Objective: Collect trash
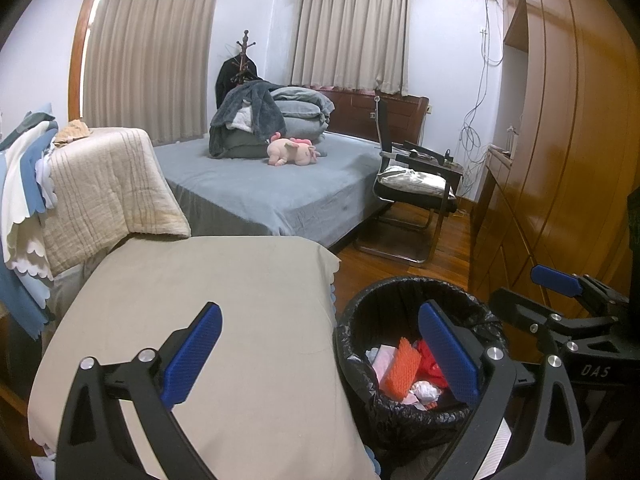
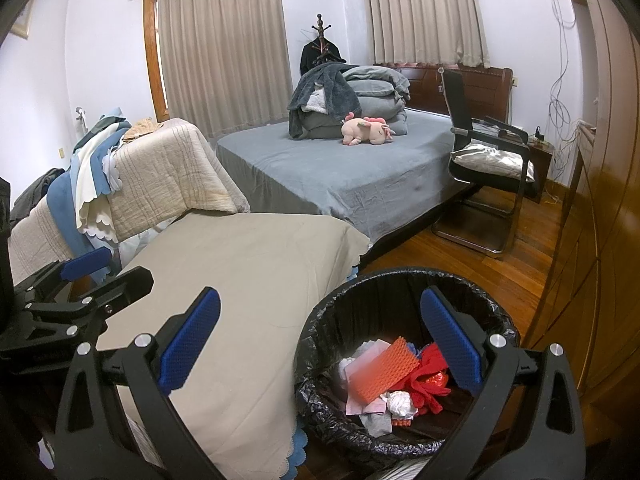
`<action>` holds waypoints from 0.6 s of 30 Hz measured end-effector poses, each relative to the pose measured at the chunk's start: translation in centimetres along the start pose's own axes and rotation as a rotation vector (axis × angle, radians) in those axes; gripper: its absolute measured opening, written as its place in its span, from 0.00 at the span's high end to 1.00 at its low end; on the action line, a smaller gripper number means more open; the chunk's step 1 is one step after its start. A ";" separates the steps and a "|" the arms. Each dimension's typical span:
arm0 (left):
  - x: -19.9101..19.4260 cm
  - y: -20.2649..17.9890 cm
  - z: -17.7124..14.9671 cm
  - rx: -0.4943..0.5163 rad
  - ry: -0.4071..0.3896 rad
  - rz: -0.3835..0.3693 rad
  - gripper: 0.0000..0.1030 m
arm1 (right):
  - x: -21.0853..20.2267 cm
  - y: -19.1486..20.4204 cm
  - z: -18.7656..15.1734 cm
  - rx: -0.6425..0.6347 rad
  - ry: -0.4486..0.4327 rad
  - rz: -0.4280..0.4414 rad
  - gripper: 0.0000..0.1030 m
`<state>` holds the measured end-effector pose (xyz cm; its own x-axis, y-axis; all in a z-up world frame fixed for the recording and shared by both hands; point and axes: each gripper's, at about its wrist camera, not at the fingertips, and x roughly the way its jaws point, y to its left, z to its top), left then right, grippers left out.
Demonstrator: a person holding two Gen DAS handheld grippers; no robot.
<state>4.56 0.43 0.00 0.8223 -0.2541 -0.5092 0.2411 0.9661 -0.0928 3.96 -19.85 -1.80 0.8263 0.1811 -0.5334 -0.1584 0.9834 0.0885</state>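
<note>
A black bin with a black liner (image 1: 352, 344) (image 2: 320, 320) stands on the wood floor beside a beige-covered table. It holds trash: an orange ridged sponge (image 1: 400, 370) (image 2: 384, 372), red crumpled wrapping (image 2: 430, 376), white and pink paper (image 2: 400, 402). My left gripper (image 1: 320, 356) is open and empty, with one finger over the table and one over the bin. My right gripper (image 2: 320, 352) is open and empty, astride the bin's near rim. The right gripper also shows in the left wrist view (image 1: 556, 280), and the left gripper shows in the right wrist view (image 2: 86, 264).
The beige table cover (image 1: 224, 300) (image 2: 256, 280) lies at the left. Folded blankets (image 1: 104, 188) hang behind it. A grey bed (image 1: 260, 188) with a pink plush (image 1: 292, 151), a black chair (image 1: 416, 196) and a wooden wardrobe (image 1: 560, 140) stand beyond.
</note>
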 end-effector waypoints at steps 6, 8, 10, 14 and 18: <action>0.0 0.0 0.0 0.000 0.000 0.000 0.06 | 0.0 0.0 0.0 0.001 0.001 0.000 0.05; 0.0 -0.1 0.0 -0.001 0.000 0.000 0.06 | 0.0 0.0 0.0 0.000 0.001 0.000 0.05; -0.1 0.0 -0.1 -0.001 0.000 0.001 0.06 | 0.0 -0.1 0.0 -0.001 0.001 0.000 0.05; -0.1 0.0 -0.1 -0.001 0.001 0.001 0.06 | 0.0 0.0 0.0 0.000 0.002 0.001 0.05; -0.1 0.1 -0.2 -0.002 0.002 0.000 0.06 | 0.0 0.0 0.1 0.000 0.001 0.000 0.05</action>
<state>4.41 0.57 -0.12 0.8215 -0.2537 -0.5107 0.2398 0.9662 -0.0944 4.00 -19.89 -1.76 0.8258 0.1816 -0.5340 -0.1587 0.9833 0.0889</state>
